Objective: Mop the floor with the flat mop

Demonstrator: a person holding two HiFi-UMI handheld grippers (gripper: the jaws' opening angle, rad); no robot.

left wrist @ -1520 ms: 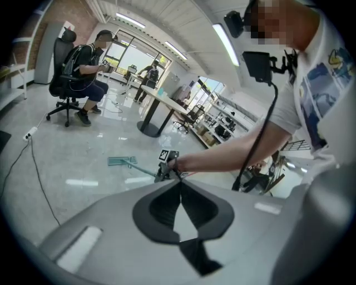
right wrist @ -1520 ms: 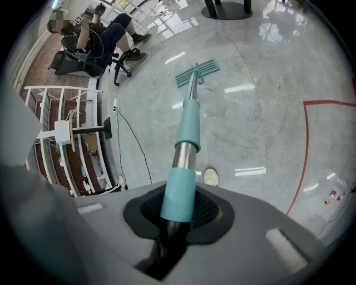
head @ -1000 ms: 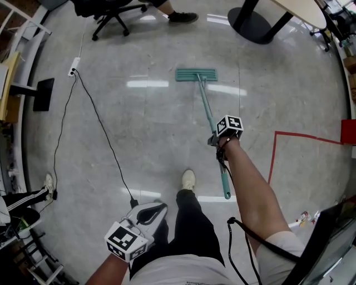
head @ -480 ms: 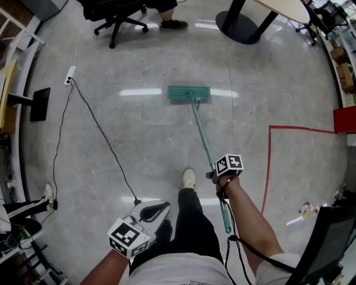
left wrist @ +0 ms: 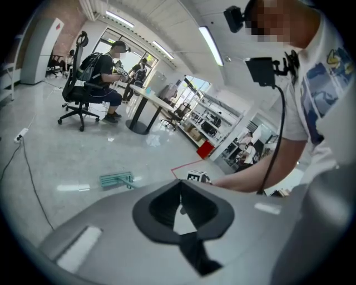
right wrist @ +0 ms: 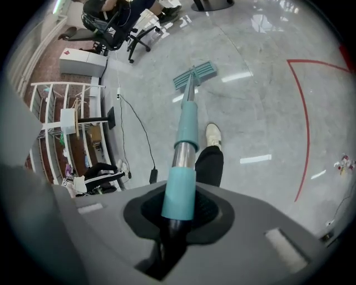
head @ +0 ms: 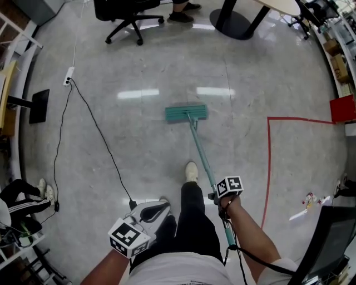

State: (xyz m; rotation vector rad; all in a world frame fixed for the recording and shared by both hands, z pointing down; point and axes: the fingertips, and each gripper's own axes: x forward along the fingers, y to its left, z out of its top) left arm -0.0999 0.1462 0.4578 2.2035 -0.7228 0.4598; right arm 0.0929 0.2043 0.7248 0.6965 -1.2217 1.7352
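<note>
The flat mop's teal head (head: 186, 114) lies flat on the grey floor ahead of my feet. Its teal handle (head: 201, 151) slants back to my right gripper (head: 221, 196), which is shut on it. In the right gripper view the handle (right wrist: 186, 125) runs out from between the jaws of the right gripper (right wrist: 178, 214) to the mop head (right wrist: 194, 75). My left gripper (head: 146, 214) hangs by my left hip, shut on nothing. The left gripper view shows the left gripper (left wrist: 179, 209) with its jaws together, and the mop head (left wrist: 117, 179) far off.
A black cable (head: 105, 150) runs from a power strip (head: 68, 76) across the floor at left. An office chair (head: 125, 14) and a table base (head: 233, 22) stand at the back. Red tape (head: 268, 161) marks the floor at right. A seated person's legs (head: 22, 192) show at lower left.
The mop head has slid back toward my feet. My right gripper has drawn the handle down toward my body. The left gripper has stayed by my hip.
</note>
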